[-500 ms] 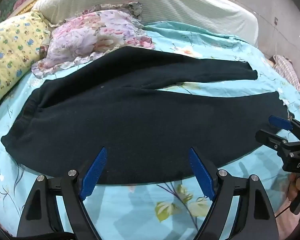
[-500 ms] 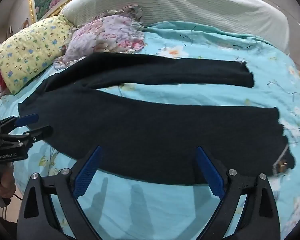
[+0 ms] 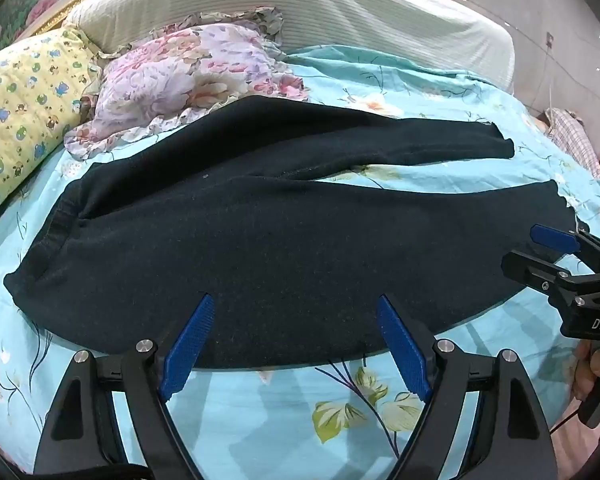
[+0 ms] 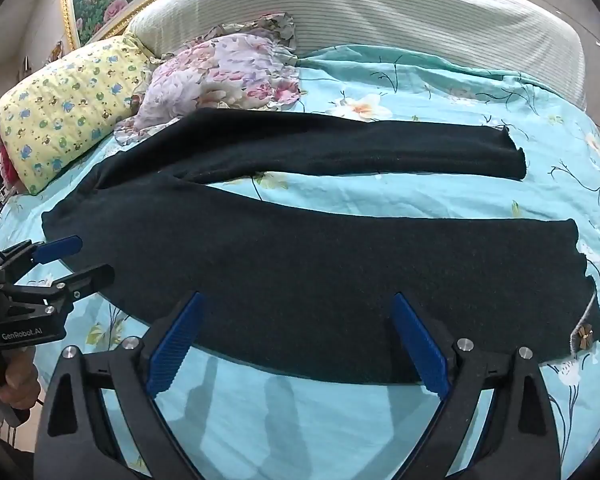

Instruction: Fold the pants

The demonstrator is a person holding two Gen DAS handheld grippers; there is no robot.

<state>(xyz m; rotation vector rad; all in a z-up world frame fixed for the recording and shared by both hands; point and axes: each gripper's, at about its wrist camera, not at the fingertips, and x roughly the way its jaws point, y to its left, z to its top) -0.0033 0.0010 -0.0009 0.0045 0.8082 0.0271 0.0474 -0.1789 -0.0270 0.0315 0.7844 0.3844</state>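
Black pants (image 3: 260,240) lie flat across the bed, waistband at the left, two legs spread apart toward the right; they also show in the right wrist view (image 4: 340,264). My left gripper (image 3: 296,320) is open and empty, hovering over the near edge of the pants by the seat. My right gripper (image 4: 296,320) is open and empty over the near leg's lower edge. The right gripper shows in the left wrist view (image 3: 540,248) near the leg cuff; the left gripper shows in the right wrist view (image 4: 72,260) near the waistband.
The bed has a light blue floral sheet (image 3: 280,408). A floral pillow (image 3: 188,76) and a yellow pillow (image 3: 20,112) lie at the back left, before a padded white headboard (image 3: 340,12). A small trim piece (image 4: 584,336) sits at the near cuff.
Both grippers have edged slightly forward over the pants' near edge. The pants have not moved and both grippers stay open.
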